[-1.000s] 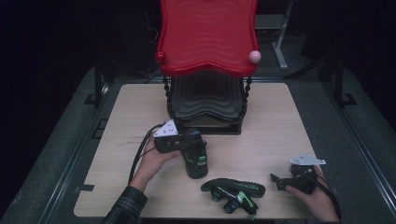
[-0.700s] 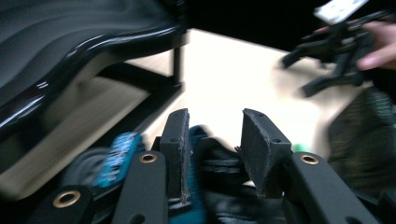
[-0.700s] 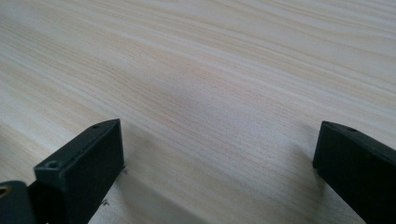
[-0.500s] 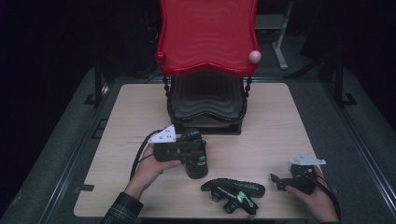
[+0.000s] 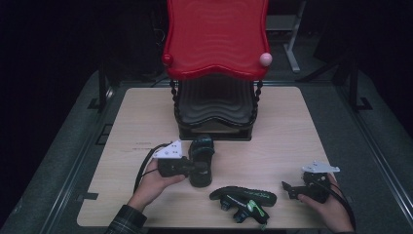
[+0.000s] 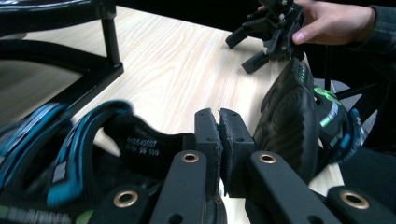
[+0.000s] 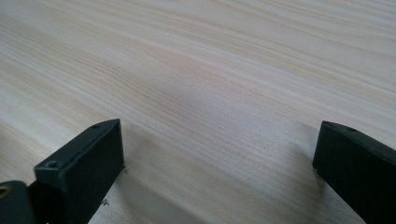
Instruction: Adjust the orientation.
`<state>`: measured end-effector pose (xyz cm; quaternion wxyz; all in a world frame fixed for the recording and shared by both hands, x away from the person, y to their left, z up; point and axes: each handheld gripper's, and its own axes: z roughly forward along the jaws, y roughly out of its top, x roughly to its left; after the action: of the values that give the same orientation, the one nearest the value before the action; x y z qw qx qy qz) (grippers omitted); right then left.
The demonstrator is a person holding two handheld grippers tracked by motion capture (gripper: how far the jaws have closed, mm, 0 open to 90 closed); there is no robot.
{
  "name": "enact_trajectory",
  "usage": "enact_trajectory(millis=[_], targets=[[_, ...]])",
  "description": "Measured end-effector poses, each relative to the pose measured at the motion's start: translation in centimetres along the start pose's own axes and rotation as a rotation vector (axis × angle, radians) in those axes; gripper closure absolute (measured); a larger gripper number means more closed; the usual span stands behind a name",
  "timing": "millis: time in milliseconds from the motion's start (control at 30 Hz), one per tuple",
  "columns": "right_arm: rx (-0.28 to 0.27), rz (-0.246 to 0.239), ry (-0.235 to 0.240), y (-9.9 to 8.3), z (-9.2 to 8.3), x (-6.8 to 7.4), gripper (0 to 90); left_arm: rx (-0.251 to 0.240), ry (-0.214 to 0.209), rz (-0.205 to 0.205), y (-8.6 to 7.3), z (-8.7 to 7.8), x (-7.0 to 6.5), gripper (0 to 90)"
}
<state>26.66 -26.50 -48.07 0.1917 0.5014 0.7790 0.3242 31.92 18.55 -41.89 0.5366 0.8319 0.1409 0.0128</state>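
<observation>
Tabletop (image 5: 302, 131): pale wood; it carries the rack at the back and both sandals towards your side, so the work stays within easy reach.
Rack (image 5: 216, 39): a red upper tier over a black lower shelf (image 5: 214, 105). The lower shelf opens towards you and is probably where the footwear goes.
Green-marked sandal (image 5: 243, 196): lies tipped on its side near the front edge, between your two hands, touched by neither tool and waiting its turn.
Blue-strapped sandal (image 5: 202, 158): stands sole-down just in front of the lower shelf, toe towards the rack, lined up to slide in.
Left tool (image 5: 198, 168): you bring it in from the sandal's left side. The jaws are closed almost pad to pad, apparently pinching a thin black strap of the blue-strapped sandal. A grip on the strap steers the sandal without crushing it.
Right tool (image 5: 287, 187): it rests low over bare wood at the front right, well apart from both sandals. Its jaws are spread wide with nothing between them, parked clear of the left tool's path.
</observation>
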Motion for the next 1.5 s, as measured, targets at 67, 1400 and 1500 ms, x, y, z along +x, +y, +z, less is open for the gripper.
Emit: enact_trajectory(millis=[67, 1400, 1500], targets=[[0.000, 0.000, 0.000, 0.0, 0.0, 0.0, 1.3, -0.004, -0.001, -0.007, -0.4, -0.6, -0.2, 86.4], [-0.001, -0.002, 0.001, 0.1, 0.1, 0.0, 1.3, 0.062, 0.018, -0.080, -1.5, 1.4, 3.1, 51.1], [0.000, -0.004, 0.003, 0.1, 0.1, 0.0, 1.3, 0.059, 0.013, -0.085, -1.7, 1.5, 3.2, 52.5]])
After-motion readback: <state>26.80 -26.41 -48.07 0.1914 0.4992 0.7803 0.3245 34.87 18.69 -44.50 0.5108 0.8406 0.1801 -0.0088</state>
